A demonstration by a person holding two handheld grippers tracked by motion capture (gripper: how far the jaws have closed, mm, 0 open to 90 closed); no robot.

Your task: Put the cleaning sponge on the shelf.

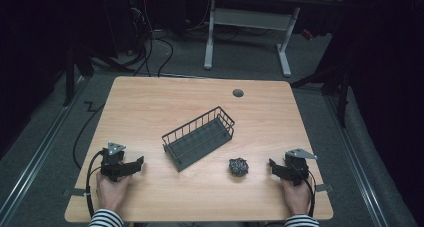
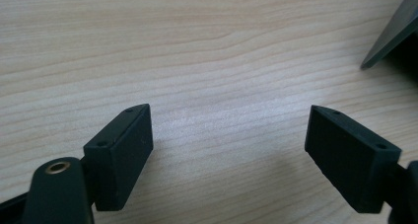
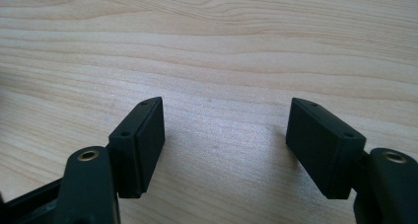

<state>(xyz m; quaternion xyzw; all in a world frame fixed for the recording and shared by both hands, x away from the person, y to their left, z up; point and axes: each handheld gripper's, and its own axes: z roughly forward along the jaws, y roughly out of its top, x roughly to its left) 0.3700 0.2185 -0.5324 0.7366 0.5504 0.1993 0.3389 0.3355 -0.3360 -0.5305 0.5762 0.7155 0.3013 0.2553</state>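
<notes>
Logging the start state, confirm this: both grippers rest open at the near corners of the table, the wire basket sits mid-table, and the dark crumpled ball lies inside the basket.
One thing is wrong: the dark crumpled ball lies on the table outside the wire basket, between it and the right gripper, as the high view shows. The left gripper and the rest stand as stated.

A dark wire basket (image 1: 199,137) sits slantwise mid-table (image 1: 150,97), blocking the centre. A small dark crumpled ball (image 1: 238,167) lies near right of it. Bare wood runs along the far edge, left side and near edge between both.
</notes>
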